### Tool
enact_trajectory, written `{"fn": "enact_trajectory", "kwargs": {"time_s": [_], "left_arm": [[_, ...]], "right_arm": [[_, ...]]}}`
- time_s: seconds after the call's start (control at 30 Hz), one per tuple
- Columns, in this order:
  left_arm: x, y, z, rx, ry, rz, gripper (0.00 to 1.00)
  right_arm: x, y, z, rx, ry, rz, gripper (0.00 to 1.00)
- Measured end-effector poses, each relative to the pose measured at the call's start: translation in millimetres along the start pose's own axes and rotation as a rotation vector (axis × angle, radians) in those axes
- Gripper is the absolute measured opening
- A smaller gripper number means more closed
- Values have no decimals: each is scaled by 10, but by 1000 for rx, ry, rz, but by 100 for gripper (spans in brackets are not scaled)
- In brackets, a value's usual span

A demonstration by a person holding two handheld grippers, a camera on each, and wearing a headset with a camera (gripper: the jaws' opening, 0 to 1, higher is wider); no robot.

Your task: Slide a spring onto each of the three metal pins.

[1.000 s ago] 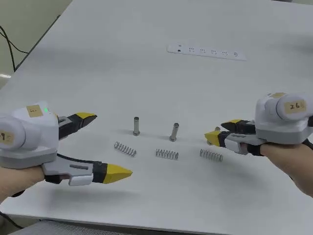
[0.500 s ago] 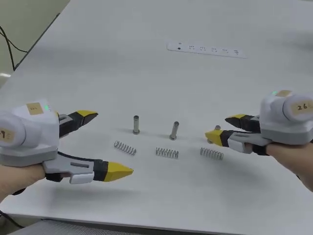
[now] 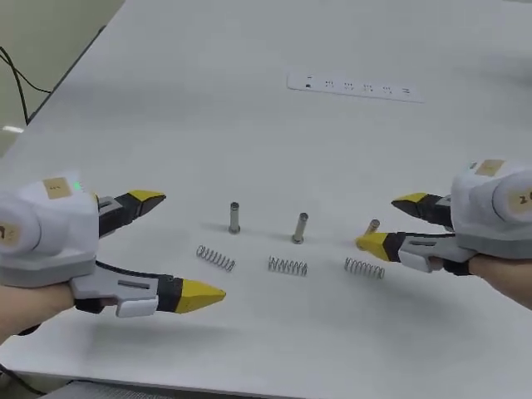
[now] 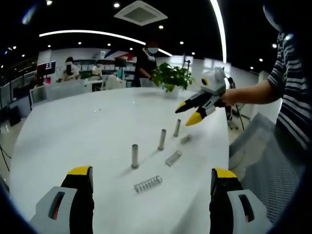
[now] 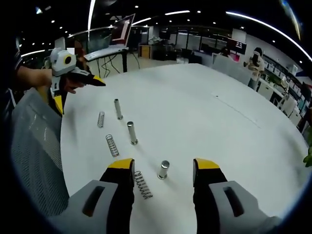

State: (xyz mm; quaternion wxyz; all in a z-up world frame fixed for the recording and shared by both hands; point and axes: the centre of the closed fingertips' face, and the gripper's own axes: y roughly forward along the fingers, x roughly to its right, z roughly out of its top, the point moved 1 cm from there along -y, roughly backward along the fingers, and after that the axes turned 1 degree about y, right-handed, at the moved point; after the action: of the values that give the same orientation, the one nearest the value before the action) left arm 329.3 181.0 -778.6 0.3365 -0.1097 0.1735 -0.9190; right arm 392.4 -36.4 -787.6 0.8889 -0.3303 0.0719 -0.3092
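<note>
no spring is on a pin yet

none of the job is done. the left pin point(image 3: 234, 217), the middle pin point(image 3: 300, 227) and the right pin point(image 3: 373, 226) all stand up bare on the white table point(image 3: 249, 133). the left spring point(image 3: 215, 258), the middle spring point(image 3: 288, 266) and the right spring point(image 3: 364, 268) all lie flat on the table. each one is just in front of its own pin, on the person's side. so i think all three springs have to be picked up and slid on.

the left gripper point(image 3: 176, 244) has its jaws spread wide apart and holds nothing. it hangs over the table to the left of the row. the left spring is the one nearest to it, near the lower yellow tip but not touching. in the left gripper view the pins and springs line up ahead, between the two jaws.

the right gripper point(image 3: 391, 221) has its jaws apart too, and they hold nothing. in the right gripper view the right pin stands just ahead, in the gap between the two yellow tips. the right spring lies flat just beside one tip. i cannot tell if it touches. i think this spring is the easiest one to grab first.
</note>
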Motion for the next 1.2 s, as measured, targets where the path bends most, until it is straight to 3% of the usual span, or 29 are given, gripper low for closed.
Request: {"fn": "enact_trajectory", "kwargs": {"time_s": [0.1, 0.33, 0.57, 0.7, 1.2], "left_arm": [[-7, 4, 0, -1, 2, 0, 98], [5, 23, 1, -2, 2, -5, 98], [16, 21, 2, -1, 4, -6, 98], [21, 12, -10, -3, 3, -7, 98], [31, -29, -48, -8, -4, -3, 98]], "right_arm": [[10, -39, -15, -8, -20, 4, 46], [-43, -94, -129, -70, -158, 25, 45], [-187, -132, -190, -125, -352, 57, 36], [-242, -120, -217, -124, -359, 78, 35], [-349, 67, -530, -223, -403, 151, 18]]}}
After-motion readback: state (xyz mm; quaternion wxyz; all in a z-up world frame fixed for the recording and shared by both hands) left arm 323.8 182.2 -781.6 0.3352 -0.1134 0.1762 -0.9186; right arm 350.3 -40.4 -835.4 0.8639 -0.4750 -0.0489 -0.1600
